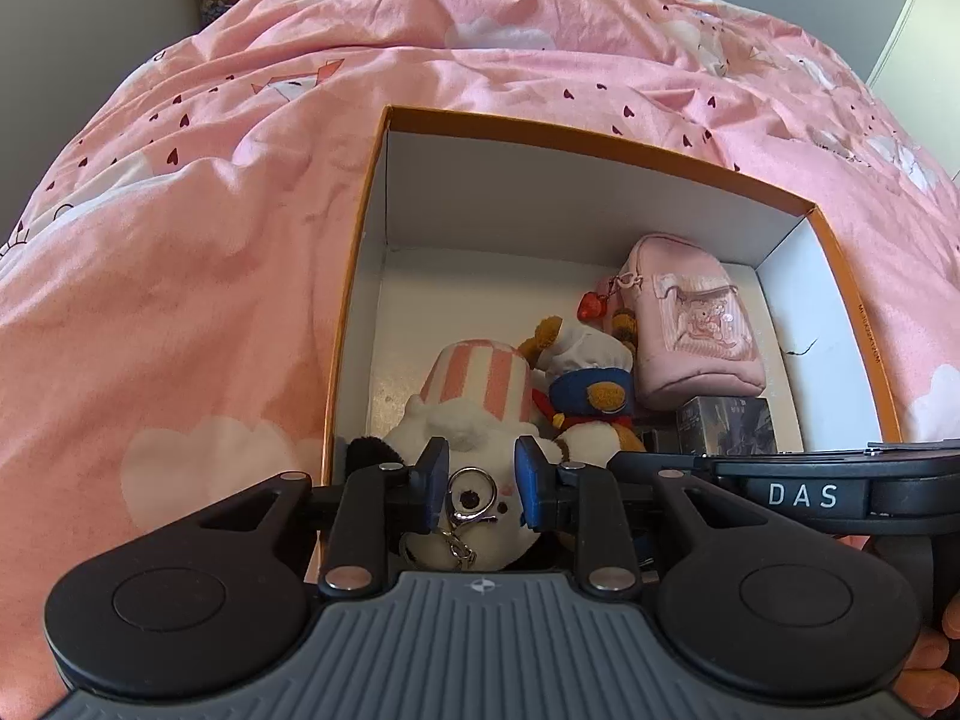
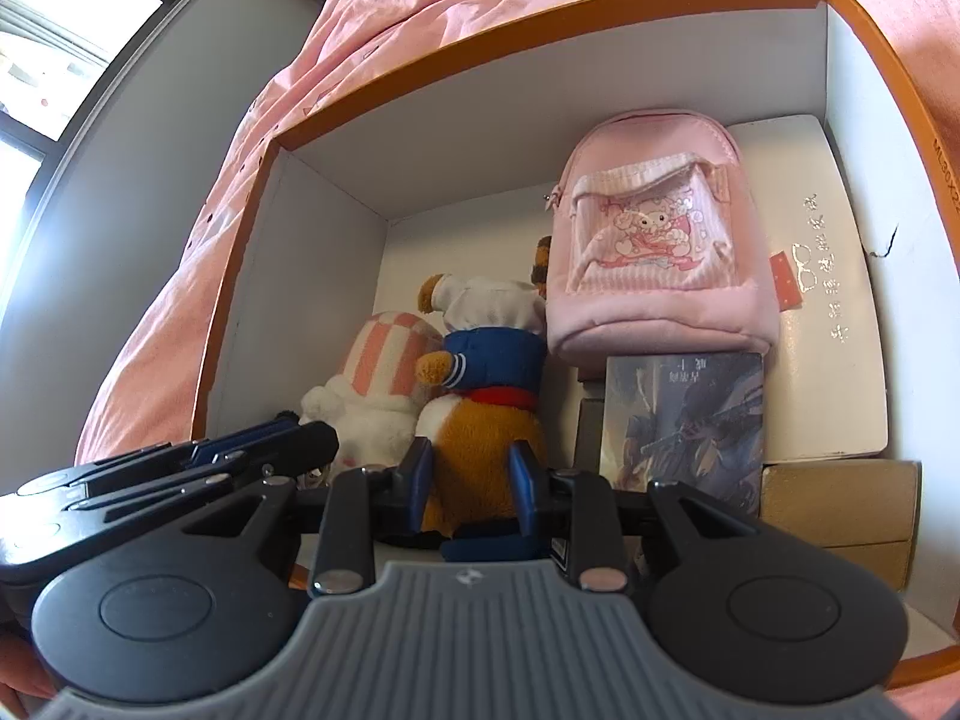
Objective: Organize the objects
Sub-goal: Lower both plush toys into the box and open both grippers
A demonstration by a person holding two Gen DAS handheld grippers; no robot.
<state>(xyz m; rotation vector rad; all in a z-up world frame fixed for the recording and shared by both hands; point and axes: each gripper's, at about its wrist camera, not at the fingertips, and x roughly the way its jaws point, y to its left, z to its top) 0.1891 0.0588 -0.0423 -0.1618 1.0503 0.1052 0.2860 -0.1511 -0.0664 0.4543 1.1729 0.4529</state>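
An open orange-rimmed box (image 1: 594, 141) with white walls lies on a pink bed cover. Inside, a white plush with a pink striped hat (image 1: 474, 384) lies beside a brown bear plush in a blue sailor suit (image 2: 486, 426). My left gripper (image 1: 480, 480) is shut on the white plush's face, where a metal key ring (image 1: 471, 495) shows between the blue pads. My right gripper (image 2: 471, 474) is shut on the bear's brown body. The white plush (image 2: 384, 372) sits just left of the bear in the right wrist view.
A pink zip pouch (image 2: 654, 240) leans at the back of the box over a dark picture box (image 2: 684, 420). A white lettered box (image 2: 828, 276) and a brown carton (image 2: 840, 498) fill the right side. Pink heart-print bedding (image 1: 210, 270) surrounds the box. A window (image 2: 60, 30) is at far left.
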